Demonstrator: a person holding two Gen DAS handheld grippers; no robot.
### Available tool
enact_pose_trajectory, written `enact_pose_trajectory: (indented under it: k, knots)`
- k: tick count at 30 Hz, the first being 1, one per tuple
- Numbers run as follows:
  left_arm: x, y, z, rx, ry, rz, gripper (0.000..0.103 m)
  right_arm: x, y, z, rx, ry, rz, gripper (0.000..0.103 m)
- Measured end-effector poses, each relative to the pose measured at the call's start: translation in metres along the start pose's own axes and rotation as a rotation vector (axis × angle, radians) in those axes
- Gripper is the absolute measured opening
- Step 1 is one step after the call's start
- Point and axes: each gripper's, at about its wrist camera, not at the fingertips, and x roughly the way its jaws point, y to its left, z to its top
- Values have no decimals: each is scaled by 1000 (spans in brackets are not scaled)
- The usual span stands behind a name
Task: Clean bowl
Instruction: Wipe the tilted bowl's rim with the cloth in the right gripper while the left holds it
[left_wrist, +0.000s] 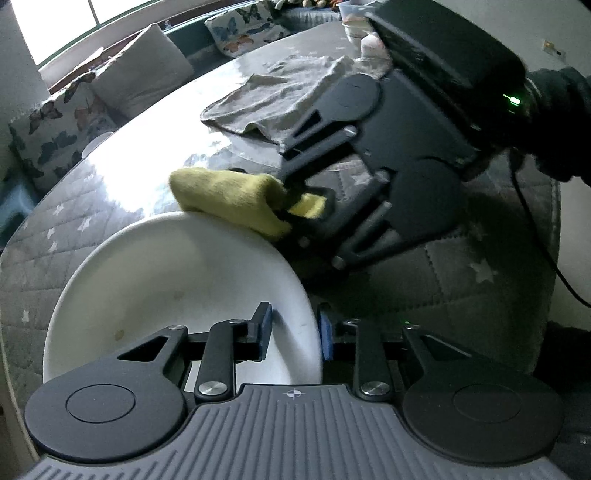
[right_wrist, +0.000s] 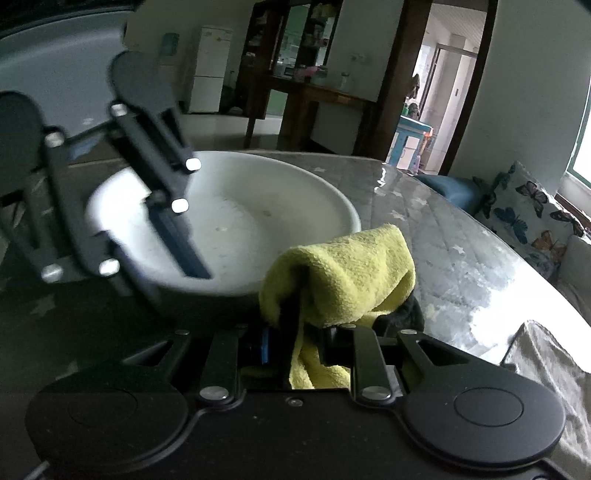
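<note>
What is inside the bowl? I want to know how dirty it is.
A few small brownish specks on the bowl floor. The left gripper finger over the rim hides part of the inside.

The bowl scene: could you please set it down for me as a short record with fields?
bowl: white bowl, on the quilted table cover, a few small specks inside
left gripper: fingers straddle the bowl's near rim, one inside, one outside
right gripper: shut on the yellow cloth
cloth position: at the bowl's rim, not yet down in the basin
other items: grey cloth lying beyond on the table; butterfly cushions behind
</note>
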Motion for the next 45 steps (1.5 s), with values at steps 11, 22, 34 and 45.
enact_pose_trajectory:
  k: [11,22,34,45]
  knots:
    - [-13,-2,-18,36,-19,-81,25,-19,23,-7,-17,0,32,25]
    - [-17,-2,-24,52,-25,-115,25,5,-1,2,-32,-1,31,25]
    - [-24,3,-27,-2,-26,-134,26,28,-29,8,-6,-14,12,25]
    - [-46,5,-36,-92,-72,-86,34,13,-22,2,143,-12,-75,25]
